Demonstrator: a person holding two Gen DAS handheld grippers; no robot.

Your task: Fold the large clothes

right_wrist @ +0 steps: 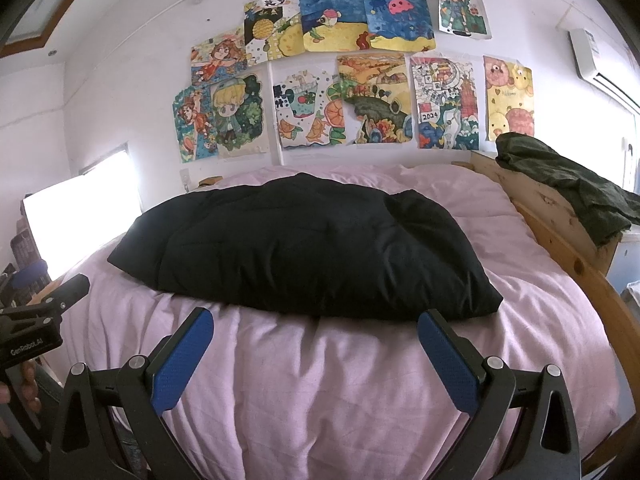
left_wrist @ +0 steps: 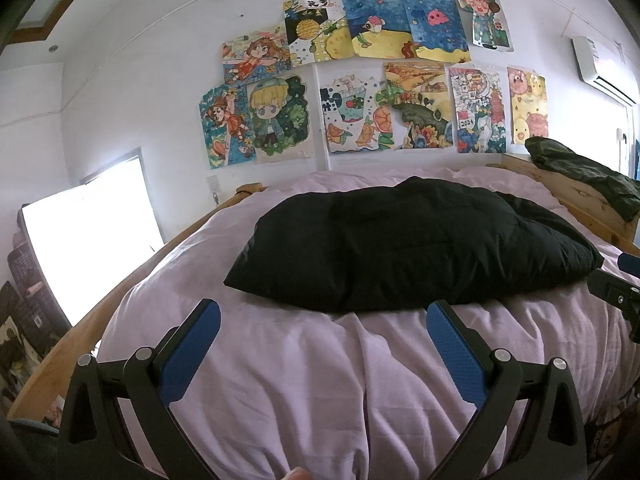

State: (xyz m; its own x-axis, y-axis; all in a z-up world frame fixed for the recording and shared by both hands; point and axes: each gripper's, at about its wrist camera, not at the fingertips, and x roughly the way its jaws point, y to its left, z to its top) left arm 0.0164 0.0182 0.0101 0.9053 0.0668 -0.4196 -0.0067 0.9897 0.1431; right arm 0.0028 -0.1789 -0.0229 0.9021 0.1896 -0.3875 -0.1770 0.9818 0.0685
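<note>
A large black padded garment (left_wrist: 412, 244) lies folded in a thick bundle on the pink bed cover (left_wrist: 320, 380); it also shows in the right wrist view (right_wrist: 304, 248). My left gripper (left_wrist: 324, 316) is open and empty, just short of the bundle's near edge. My right gripper (right_wrist: 316, 320) is open and empty, also just short of that edge. The right gripper shows at the right edge of the left wrist view (left_wrist: 616, 288). The left gripper shows at the left edge of the right wrist view (right_wrist: 44, 312).
The bed cover (right_wrist: 320, 392) is wrinkled. A wooden bed frame (right_wrist: 560, 236) runs along the right side with a dark green garment (right_wrist: 568, 184) draped on it. Drawings (right_wrist: 340, 68) cover the wall behind. A bright window (left_wrist: 92, 236) is at left.
</note>
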